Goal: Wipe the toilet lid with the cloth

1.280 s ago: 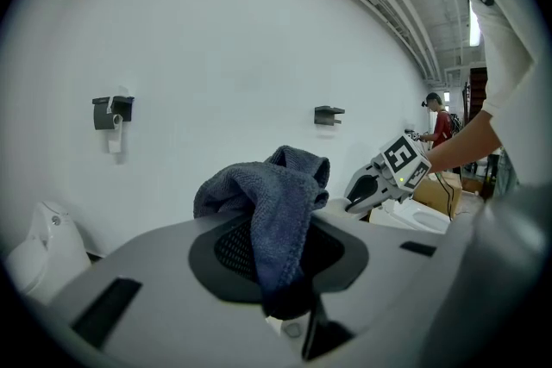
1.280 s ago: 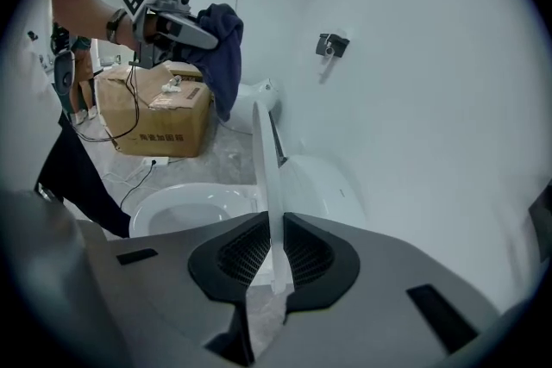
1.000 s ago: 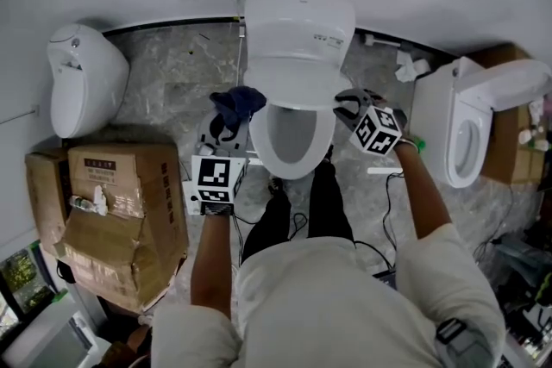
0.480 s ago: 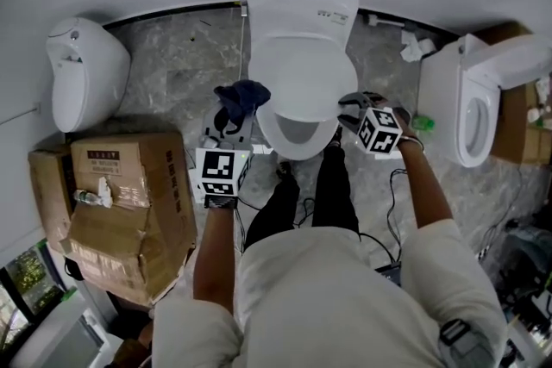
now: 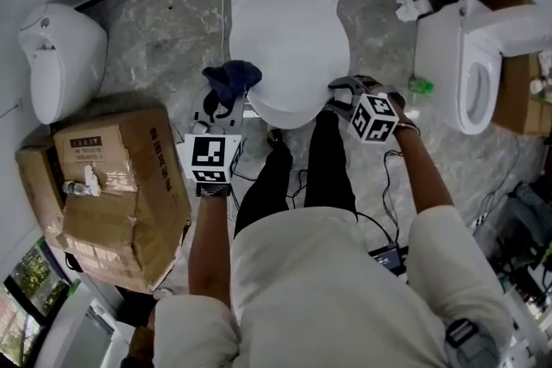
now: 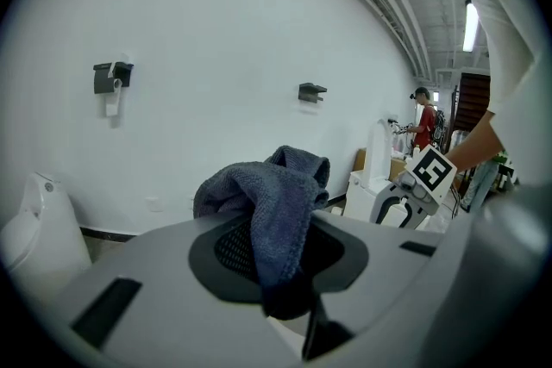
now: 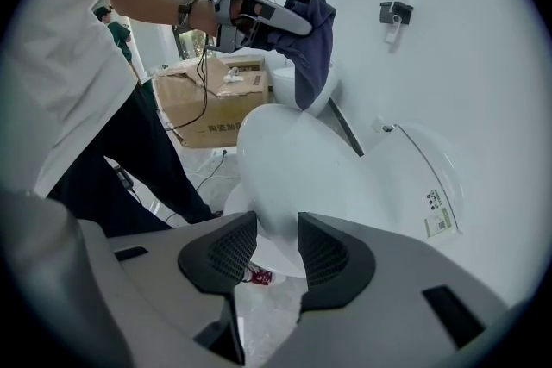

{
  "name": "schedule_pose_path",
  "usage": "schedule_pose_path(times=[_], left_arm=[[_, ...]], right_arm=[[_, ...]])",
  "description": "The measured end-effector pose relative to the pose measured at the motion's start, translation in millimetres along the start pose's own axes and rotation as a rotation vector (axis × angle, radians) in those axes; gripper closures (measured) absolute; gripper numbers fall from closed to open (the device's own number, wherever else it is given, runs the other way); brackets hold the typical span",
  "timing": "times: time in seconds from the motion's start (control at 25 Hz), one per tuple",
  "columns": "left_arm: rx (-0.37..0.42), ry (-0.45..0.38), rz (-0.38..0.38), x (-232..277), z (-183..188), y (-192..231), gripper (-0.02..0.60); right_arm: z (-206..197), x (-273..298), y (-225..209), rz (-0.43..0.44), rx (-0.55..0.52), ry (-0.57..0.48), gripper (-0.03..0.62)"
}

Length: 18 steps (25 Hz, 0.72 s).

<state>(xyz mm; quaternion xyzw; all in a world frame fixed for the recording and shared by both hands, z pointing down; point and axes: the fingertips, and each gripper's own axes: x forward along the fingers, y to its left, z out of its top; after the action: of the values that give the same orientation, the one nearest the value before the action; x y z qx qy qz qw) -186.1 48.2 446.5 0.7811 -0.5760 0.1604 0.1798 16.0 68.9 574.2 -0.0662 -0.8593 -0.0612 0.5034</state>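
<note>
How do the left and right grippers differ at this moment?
The left gripper is shut on the dark blue cloth; the right gripper grips nothing, its jaws apart, having just been opening. The left is left of the closed toilet lid, the right is right of it. Both carry marker cubes.

Left hand-held gripper (image 5: 226,103) holds cloth (image 5: 233,77) beside the toilet lid (image 5: 289,56).

The head camera looks steeply down on the white closed toilet (image 5: 289,56). The right gripper camera sits close over it and sees the left gripper (image 7: 289,21). The left gripper camera faces the white wall (image 6: 216,56) and sees the right gripper (image 6: 398,215).
</note>
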Motion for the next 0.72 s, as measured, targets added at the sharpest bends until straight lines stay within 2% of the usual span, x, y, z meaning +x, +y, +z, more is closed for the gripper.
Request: schedule_pose_path(times=[0.36,0.72], left_arm=[[0.016,0.012,-0.059,39.1,-19.0,-14.0,0.494],[0.013,0.078,-0.112,68.3,-41.1,-23.6,0.494]], right_arm=[[-10.2,23.1,26.1,0.018,0.030,-0.025,0.418],[-17.7,39.7,45.4,0.074,0.042,-0.083,0.407]])
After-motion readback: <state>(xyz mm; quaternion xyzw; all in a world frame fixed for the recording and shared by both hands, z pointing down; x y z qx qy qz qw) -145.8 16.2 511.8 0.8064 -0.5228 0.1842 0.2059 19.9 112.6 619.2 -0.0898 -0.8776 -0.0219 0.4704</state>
